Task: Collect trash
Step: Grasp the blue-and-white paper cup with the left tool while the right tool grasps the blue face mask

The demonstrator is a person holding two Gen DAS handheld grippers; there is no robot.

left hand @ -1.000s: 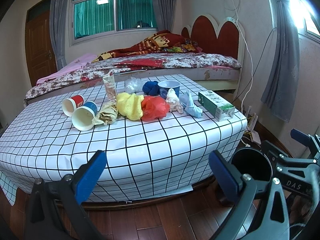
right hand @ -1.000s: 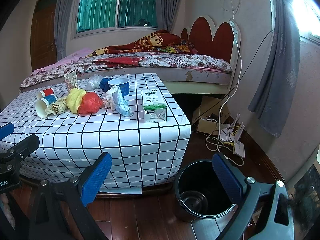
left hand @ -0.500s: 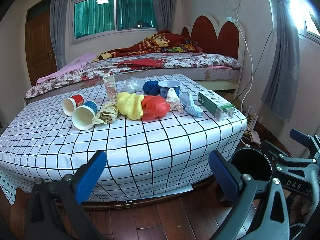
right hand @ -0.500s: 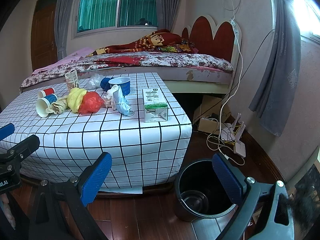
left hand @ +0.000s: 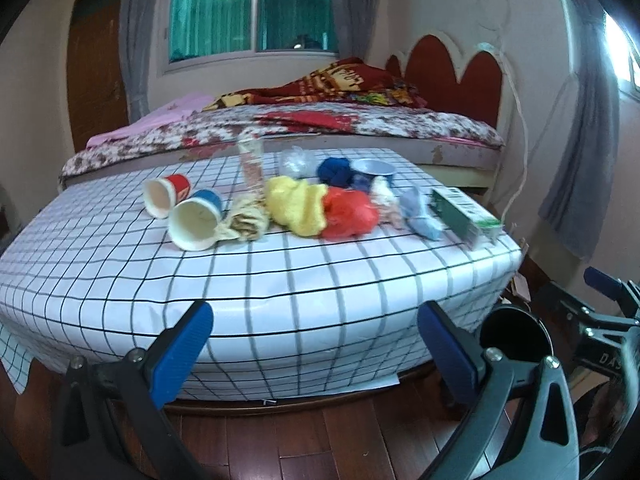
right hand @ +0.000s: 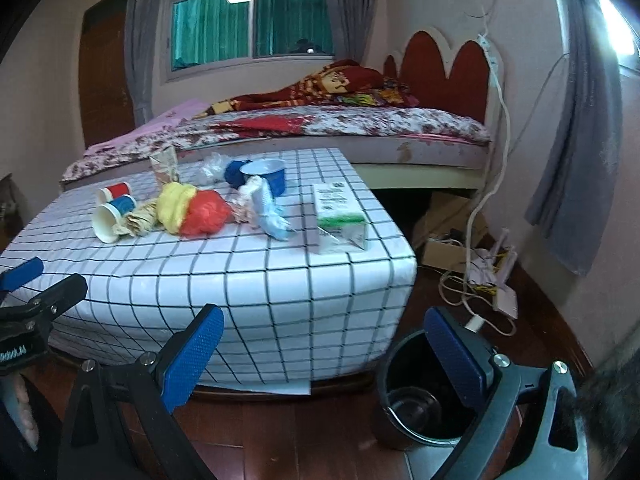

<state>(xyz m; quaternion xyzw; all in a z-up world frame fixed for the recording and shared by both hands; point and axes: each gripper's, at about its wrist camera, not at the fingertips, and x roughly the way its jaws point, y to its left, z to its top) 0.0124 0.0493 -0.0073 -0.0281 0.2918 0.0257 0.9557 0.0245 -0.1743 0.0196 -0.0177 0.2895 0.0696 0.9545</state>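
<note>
Both grippers hang low in front of the tabletop (left hand: 280,280), jaws wide apart and empty: the left gripper (left hand: 316,344) faces its front edge, the right gripper (right hand: 324,344) sits over the bin (right hand: 404,400) on the floor by the tabletop's right corner. The trash lies in a tight row across the tabletop: 2 paper cups (left hand: 180,212), a brown wad, a yellow wad (left hand: 294,208), a red bag (left hand: 348,214), a pale blue mask (right hand: 274,216) and a green carton (right hand: 340,220).

Risks, as I judge them: the wads touch, so closing on 1 may drag a neighbour along; the cups lie on their sides and could roll; the carton sits near the corner and could be knocked off.

The left view is blurred. The things behind the row are partly hidden. The bin's inside is dark; something round lies at its bottom.
</note>
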